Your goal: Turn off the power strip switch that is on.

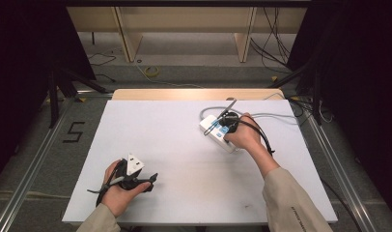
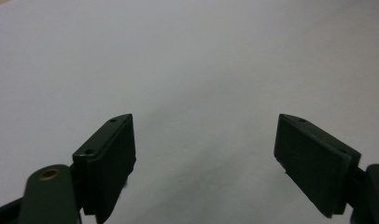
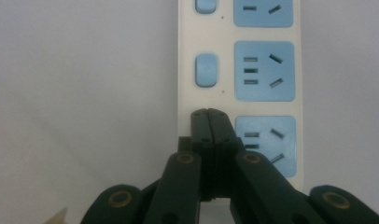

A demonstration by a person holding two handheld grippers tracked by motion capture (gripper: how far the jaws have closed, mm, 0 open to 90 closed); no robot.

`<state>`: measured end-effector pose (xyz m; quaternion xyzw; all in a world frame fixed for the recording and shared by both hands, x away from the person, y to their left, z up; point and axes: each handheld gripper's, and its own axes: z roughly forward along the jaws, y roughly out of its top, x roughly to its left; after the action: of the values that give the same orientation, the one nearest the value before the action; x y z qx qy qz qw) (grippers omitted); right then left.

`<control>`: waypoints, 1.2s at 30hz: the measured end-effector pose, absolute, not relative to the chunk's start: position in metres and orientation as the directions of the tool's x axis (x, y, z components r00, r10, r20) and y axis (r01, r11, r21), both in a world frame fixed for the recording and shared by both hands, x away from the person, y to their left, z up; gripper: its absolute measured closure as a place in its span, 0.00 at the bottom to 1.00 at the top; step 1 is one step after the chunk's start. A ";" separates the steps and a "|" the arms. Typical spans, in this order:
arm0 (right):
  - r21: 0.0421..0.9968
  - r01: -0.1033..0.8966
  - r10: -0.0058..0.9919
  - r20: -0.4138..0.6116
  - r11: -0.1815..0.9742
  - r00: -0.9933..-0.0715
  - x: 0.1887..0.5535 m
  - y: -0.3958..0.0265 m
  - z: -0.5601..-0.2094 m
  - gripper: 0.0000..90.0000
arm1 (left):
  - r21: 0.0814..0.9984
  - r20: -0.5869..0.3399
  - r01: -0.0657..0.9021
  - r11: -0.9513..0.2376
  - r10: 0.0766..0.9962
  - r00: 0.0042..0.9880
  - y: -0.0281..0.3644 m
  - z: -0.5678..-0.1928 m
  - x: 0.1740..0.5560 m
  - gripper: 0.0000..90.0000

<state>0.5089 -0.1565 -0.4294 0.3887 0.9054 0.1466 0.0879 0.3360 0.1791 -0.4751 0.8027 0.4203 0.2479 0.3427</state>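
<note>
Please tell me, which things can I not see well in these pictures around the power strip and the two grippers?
- Switch under the right gripper, right gripper view: the shut jaws cover it, so contact cannot be told.
- Power strip, right gripper view: its far end is cut off by the top edge.
- Power strip, high view: the hand hides most of it; the sockets are too small.
- Left gripper, high view: the open jaws are partly hidden by the hand.

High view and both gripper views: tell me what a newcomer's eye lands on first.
The white power strip with blue sockets stands out, lying on the right half of the pale table. The right hand-held gripper has its jaws shut together and its tip at the strip, beside the nearest socket where the row of blue switches runs. The left hand-held gripper sits near the table's front left, jaws wide open over bare surface.
</note>
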 end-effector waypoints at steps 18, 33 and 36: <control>0.479 0.647 0.747 -0.028 0.593 -0.664 0.482 -0.178 -0.424 0.79 | 0.756 0.105 0.513 -0.407 0.849 0.518 0.181 -0.476 0.335 0.23; 0.600 0.611 0.754 0.020 0.516 -0.656 0.444 -0.204 -0.427 0.59 | 0.754 0.100 0.522 -0.399 0.855 0.509 0.183 -0.478 0.335 0.23; 0.612 0.611 0.755 0.034 0.502 -0.655 0.435 -0.210 -0.431 0.54 | 0.753 0.102 0.521 -0.401 0.854 0.509 0.183 -0.478 0.336 0.23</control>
<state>0.4347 -0.2099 -0.4308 0.3976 0.8584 0.3012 0.1197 0.3356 0.1827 -0.4781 0.8000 0.4300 0.2457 0.3387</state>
